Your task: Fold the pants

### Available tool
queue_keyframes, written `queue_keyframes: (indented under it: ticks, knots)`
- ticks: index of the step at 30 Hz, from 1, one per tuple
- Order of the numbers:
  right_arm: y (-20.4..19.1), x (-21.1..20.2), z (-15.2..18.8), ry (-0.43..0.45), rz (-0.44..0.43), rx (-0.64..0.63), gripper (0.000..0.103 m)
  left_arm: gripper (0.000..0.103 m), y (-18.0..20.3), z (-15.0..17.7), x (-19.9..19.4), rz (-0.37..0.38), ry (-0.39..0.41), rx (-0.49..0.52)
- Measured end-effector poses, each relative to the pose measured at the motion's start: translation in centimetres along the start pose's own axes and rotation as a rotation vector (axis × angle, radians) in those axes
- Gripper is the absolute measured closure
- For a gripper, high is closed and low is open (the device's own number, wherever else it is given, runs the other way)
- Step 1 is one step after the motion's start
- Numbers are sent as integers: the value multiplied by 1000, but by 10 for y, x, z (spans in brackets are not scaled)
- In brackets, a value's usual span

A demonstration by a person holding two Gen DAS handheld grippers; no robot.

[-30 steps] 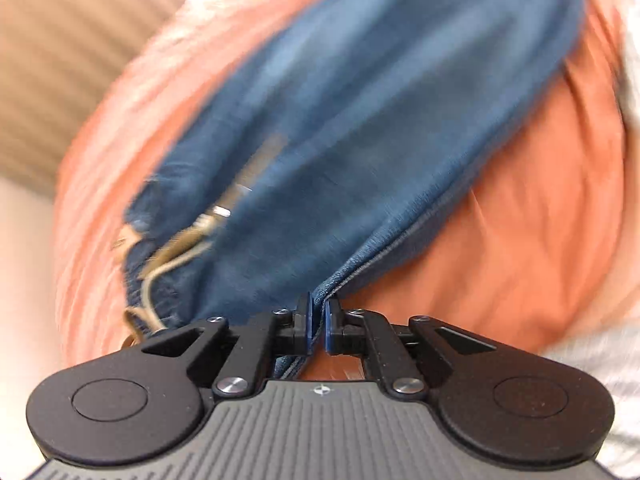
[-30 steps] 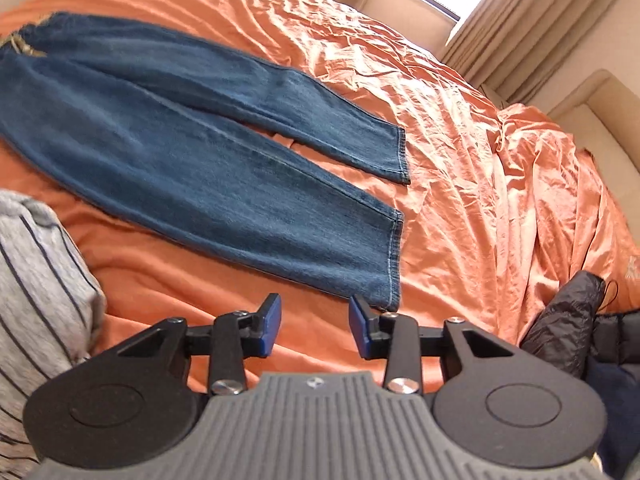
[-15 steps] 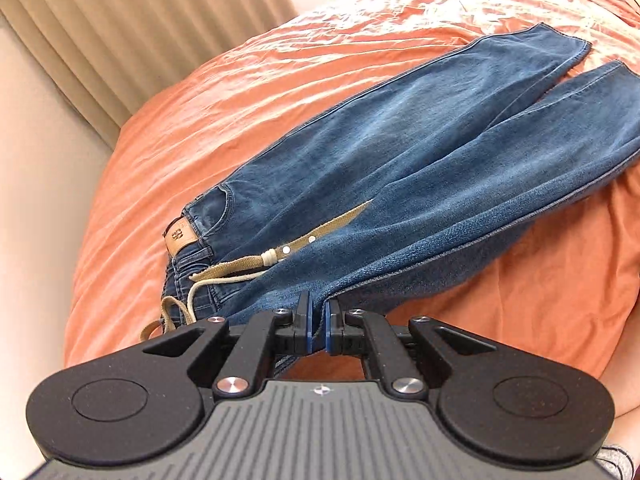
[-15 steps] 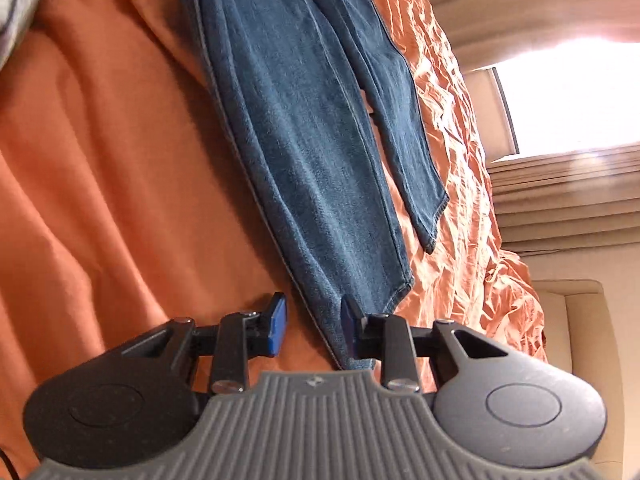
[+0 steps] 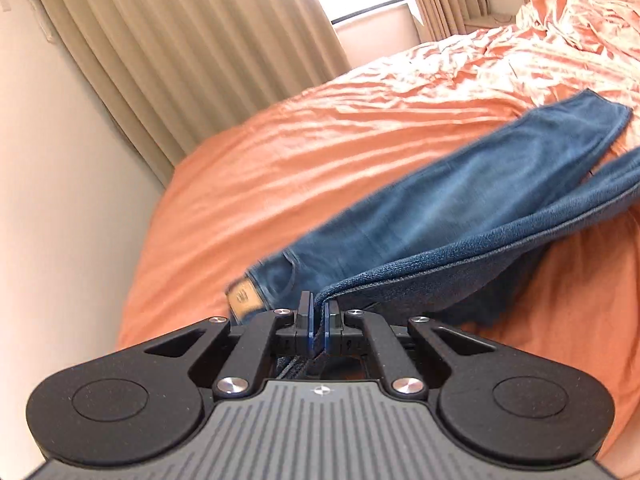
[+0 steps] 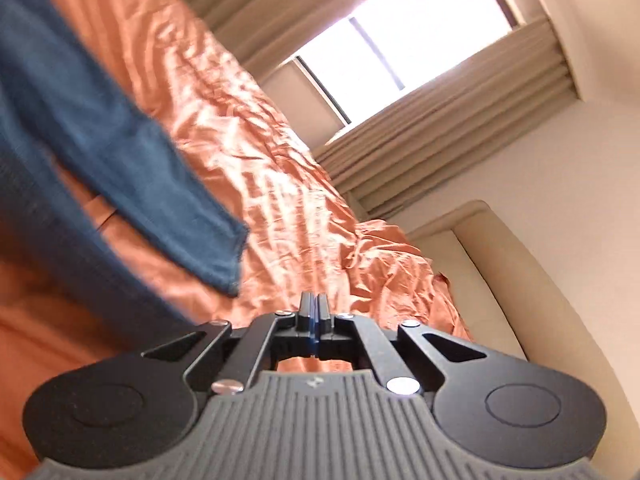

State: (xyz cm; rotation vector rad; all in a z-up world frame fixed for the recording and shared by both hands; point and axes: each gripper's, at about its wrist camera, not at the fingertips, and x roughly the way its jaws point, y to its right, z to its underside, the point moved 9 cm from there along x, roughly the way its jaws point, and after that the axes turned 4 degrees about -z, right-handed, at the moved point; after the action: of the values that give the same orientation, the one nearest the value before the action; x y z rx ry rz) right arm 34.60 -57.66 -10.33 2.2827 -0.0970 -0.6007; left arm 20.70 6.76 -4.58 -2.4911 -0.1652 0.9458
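— What fills the room from where you stand?

— Mostly the bed: a wide orange cover, shiny and creased into fine ridges. Behind it hang pleated beige curtains beside a bright window, and a smooth cream padded headboard curves along the wall.

— And the pants?

— The pants are blue denim, coarse-woven, with a tan leather patch at the waistband. One leg lies flat on the cover; the nearer edge is lifted off it in a long fold.

— Who's lifting it?

— The left gripper, black with blue pads, pinched tight on the denim seam. A second ago that fold sat lower and the whole garment was closer under it; now it's raised.

— The other one?

— The right gripper has its jaws pressed together with no cloth between them; the hem hangs just to its left. A second ago those jaws stood apart.
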Motion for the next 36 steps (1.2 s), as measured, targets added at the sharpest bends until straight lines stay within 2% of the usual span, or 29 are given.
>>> queue_keyframes:
  ticks: [2, 3, 5, 8, 9, 11, 12, 15, 22, 26, 30, 32, 33, 35, 36]
  knots:
    - [14, 7, -17, 13, -75, 74, 103, 99, -1, -17, 7, 10, 4, 9]
    - [9, 6, -22, 21, -153, 73, 103, 99, 2, -22, 10, 15, 4, 27]
    - [-12, 6, -22, -7, -234, 4, 103, 99, 8, -26, 15, 25, -2, 59]
    - [-72, -8, 4, -39, -411, -203, 103, 99, 13, -20, 20, 34, -23, 59]
    - [-89, -12, 15, -54, -460, -274, 99, 99, 14, -18, 22, 36, -26, 60]
    - [-124, -21, 36, -73, -542, -422, 70, 99, 13, -14, 23, 38, -31, 55]
    - [-139, -21, 45, -74, -575, -496, 68, 99, 13, -12, 24, 39, -36, 50]
    - [-166, -8, 48, -95, -667, -611, 68, 99, 13, -7, 24, 36, -48, 45]
    - [-212, 30, 49, -242, -923, -849, 68, 99, 20, 14, 21, 20, -92, 51]
    - [-231, 47, 49, -341, -1043, -901, 67, 99, 24, 26, 25, 16, -127, 55]
    - [-239, 61, 48, -422, -1110, -860, 65, 99, 24, 38, 33, 30, -173, 50]
    - [-239, 62, 48, -459, -1138, -831, 80, 99, 24, 40, 37, 37, -184, 48]
    - [-237, 61, 47, -455, -1135, -829, 81, 99, 23, 41, 38, 38, -185, 47]
    - [-232, 55, 47, -442, -1127, -828, 94, 99, 24, 40, 40, 39, -181, 45]
    - [-229, 52, 46, -428, -1112, -818, 95, 99, 23, 39, 40, 39, -178, 44]
